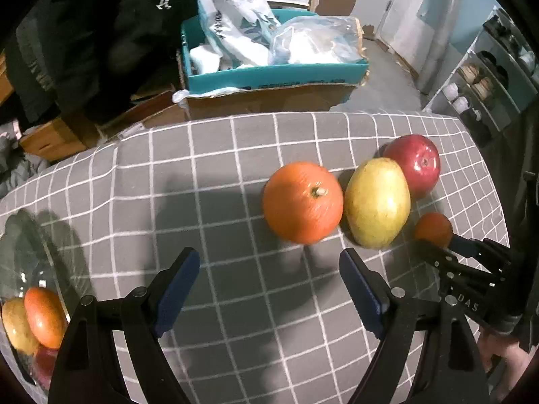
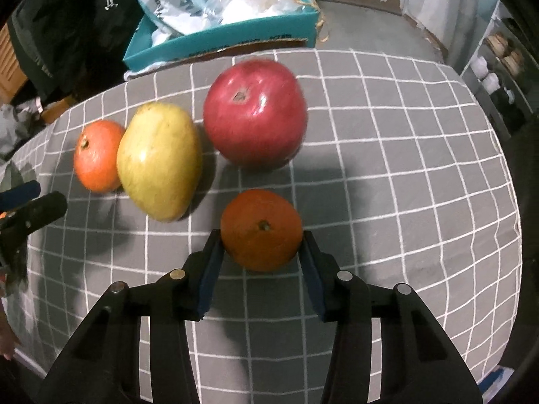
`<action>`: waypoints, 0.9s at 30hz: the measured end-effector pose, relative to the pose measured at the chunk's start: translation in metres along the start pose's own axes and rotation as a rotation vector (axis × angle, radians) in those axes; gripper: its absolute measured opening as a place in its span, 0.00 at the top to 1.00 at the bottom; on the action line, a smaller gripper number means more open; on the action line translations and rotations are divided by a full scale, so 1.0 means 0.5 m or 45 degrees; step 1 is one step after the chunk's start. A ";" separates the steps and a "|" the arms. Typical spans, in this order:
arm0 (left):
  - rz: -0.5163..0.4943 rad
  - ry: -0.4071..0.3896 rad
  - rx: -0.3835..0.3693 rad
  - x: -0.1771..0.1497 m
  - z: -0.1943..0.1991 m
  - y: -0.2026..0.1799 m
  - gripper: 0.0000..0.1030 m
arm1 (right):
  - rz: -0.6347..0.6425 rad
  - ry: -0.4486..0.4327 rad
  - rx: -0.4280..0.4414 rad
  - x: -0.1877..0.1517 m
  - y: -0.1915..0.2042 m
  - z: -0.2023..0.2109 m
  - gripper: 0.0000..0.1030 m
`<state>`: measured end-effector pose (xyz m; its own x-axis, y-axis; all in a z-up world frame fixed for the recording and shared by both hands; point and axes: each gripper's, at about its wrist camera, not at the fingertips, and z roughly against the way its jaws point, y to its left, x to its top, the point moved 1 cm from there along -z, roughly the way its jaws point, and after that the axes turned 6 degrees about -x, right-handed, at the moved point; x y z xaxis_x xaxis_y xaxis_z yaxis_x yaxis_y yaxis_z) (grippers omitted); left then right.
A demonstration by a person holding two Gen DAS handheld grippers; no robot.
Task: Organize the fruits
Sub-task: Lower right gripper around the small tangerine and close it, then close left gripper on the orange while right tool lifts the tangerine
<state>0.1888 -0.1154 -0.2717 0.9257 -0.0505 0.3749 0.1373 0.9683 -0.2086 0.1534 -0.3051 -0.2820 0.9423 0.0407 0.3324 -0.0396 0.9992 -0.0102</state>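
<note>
On the grey checked cloth [image 1: 235, 175] lie a large orange [image 1: 302, 202], a yellow-green mango [image 1: 377, 202] and a red apple [image 1: 413, 163] in a row. My left gripper [image 1: 269, 269] is open and empty just in front of the large orange. My right gripper [image 2: 262, 245] is shut on a small orange [image 2: 262, 229] that rests on the cloth in front of the apple [image 2: 255, 111]; it also shows in the left wrist view [image 1: 433, 229]. A glass bowl [image 1: 20, 256] at the left edge holds several fruits [image 1: 43, 316].
Beyond the table's far edge stands a teal cardboard box [image 1: 276, 77] with plastic bags [image 1: 242, 23]. A shelf rack [image 1: 481, 87] is at the far right. Dark clothing [image 1: 84, 33] hangs at the back left. The left gripper's tip [image 2: 23, 198] shows in the right wrist view.
</note>
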 end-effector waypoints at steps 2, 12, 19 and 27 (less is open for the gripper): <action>-0.007 0.017 -0.004 0.007 -0.015 -0.004 0.16 | 0.007 -0.013 -0.014 0.008 0.000 0.002 0.57; 0.006 0.041 -0.034 0.021 -0.065 -0.001 0.16 | 0.013 -0.046 -0.044 0.039 -0.002 -0.006 0.57; -0.013 0.043 -0.055 0.036 -0.089 -0.010 0.16 | -0.004 -0.038 -0.042 0.040 -0.007 -0.011 0.57; -0.027 0.012 -0.108 0.037 -0.093 -0.014 0.32 | -0.011 -0.044 -0.042 0.038 -0.008 -0.008 0.57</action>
<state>0.2212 -0.1344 -0.3052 0.9254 -0.0733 0.3719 0.1859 0.9428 -0.2766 0.1726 -0.3083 -0.2793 0.9306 0.0326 0.3646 -0.0200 0.9991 -0.0383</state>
